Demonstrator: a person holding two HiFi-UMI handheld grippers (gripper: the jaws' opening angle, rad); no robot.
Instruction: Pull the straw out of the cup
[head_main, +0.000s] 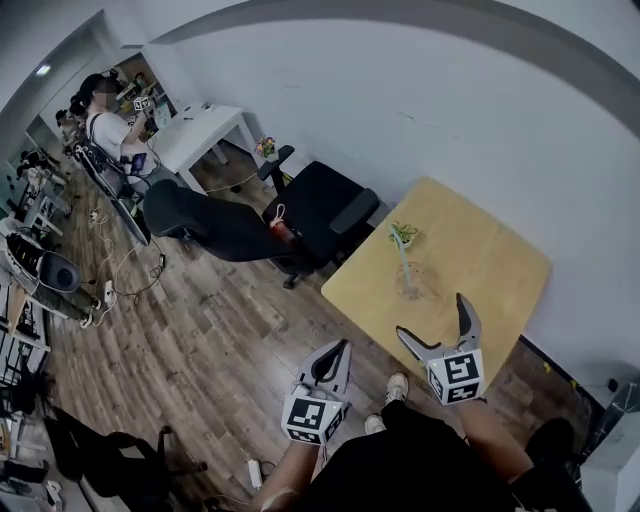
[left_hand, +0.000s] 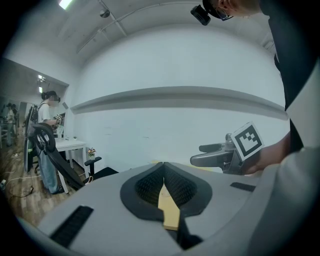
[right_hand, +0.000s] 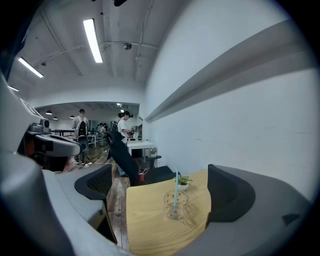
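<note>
1. Grippers: two, the left gripper (head_main: 340, 350) and the right gripper (head_main: 430, 315).
2. Marker cubes (head_main: 312, 418): two, one on each gripper.
3. Wooden table (head_main: 500, 260): one, near right.
4. On that table: one clear cup (head_main: 415, 283), one straw (head_main: 403, 258), one small potted plant (head_main: 403, 234).
5. Black office chair (head_main: 320, 205): one, left of the wooden table.
6. White table (head_main: 205, 130): one, far left.
7. People: one standing person (head_main: 110, 125) by the white table. The right gripper view adds a second person (right_hand: 81, 122) farther left. Any others behind are too small to count.
8. White shoes (head_main: 397, 385): two, nearest.
</note>
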